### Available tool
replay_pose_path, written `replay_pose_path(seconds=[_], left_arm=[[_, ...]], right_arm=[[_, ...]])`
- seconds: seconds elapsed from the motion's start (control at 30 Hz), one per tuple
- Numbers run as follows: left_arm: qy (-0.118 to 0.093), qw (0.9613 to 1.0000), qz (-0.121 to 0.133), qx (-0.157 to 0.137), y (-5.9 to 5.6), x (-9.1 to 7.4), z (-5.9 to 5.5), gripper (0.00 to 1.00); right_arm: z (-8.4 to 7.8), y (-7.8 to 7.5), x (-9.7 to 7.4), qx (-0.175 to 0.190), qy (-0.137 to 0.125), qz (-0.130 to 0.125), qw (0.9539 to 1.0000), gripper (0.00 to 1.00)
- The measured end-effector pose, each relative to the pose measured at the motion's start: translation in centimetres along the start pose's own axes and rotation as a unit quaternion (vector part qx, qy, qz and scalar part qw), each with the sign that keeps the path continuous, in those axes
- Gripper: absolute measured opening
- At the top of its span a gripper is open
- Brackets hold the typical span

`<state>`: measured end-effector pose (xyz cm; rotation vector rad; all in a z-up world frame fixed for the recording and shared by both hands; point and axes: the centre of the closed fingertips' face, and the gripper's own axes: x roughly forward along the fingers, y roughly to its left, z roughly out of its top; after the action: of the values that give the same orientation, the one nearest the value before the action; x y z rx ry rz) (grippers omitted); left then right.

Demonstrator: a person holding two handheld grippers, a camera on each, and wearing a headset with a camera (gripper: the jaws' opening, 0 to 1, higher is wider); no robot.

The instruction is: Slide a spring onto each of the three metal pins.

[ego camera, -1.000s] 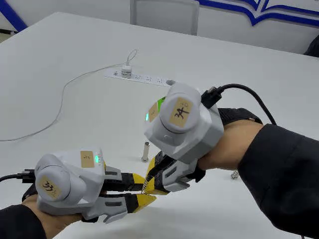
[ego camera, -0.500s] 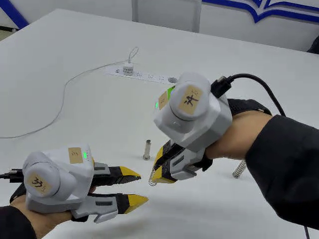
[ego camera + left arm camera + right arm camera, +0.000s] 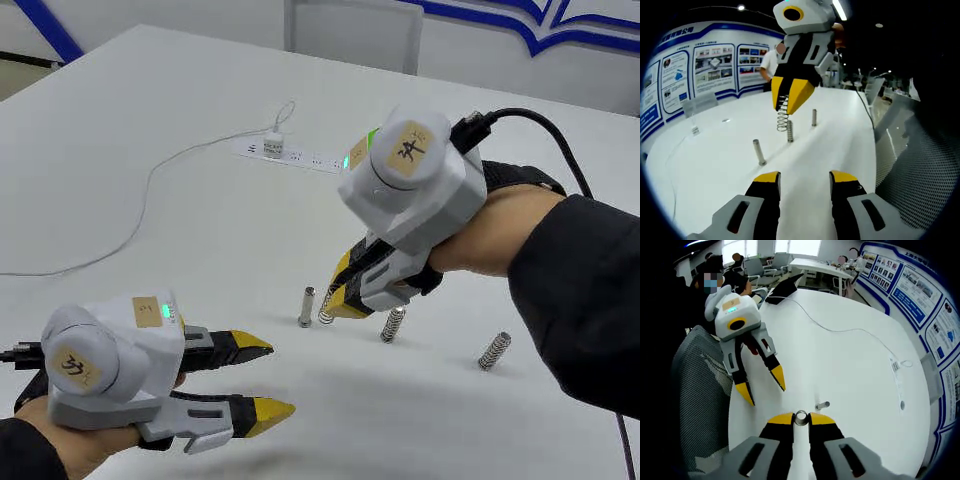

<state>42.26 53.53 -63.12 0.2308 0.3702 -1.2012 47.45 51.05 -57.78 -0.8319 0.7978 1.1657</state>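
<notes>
Big white matte tabletop (image 3: 150, 120) takes up most of the scene, evenly lit and pretty bright. A white power strip (image 3: 300, 157) lies toward its far side, with a thin white cable (image 3: 128, 220) trailing off to the left edge. Behind the table there's a grey chair back (image 3: 350, 30) and a white wall with a blue stripe (image 3: 520, 18). In the left gripper view one wall is lined with blue-and-white display boards (image 3: 710, 65), with ceiling lights (image 3: 840, 9) overhead. The right gripper view has bright windows (image 3: 790, 246) at the far end, another white desk (image 3: 820, 267) and a grey mesh chair back (image 3: 700, 390) right beside the table.
</notes>
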Motion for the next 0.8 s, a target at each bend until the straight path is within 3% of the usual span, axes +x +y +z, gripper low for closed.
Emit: replay_pose_path(seconds=[0.37,0.8], left_arm=[[-0.002,0.9999,0.012,-0.004,0.2,-0.7,0.3,0.43],[-0.001,0.9998,0.018,-0.01,0.5,-1.2,-0.1,0.43]], right_arm=[[0.5,-3.3,1.2,0.0,0.006,-0.018,0.9998,0.12],[0.1,-4.3,3.0,0.017,0.014,-0.008,0.9997,0.12]])
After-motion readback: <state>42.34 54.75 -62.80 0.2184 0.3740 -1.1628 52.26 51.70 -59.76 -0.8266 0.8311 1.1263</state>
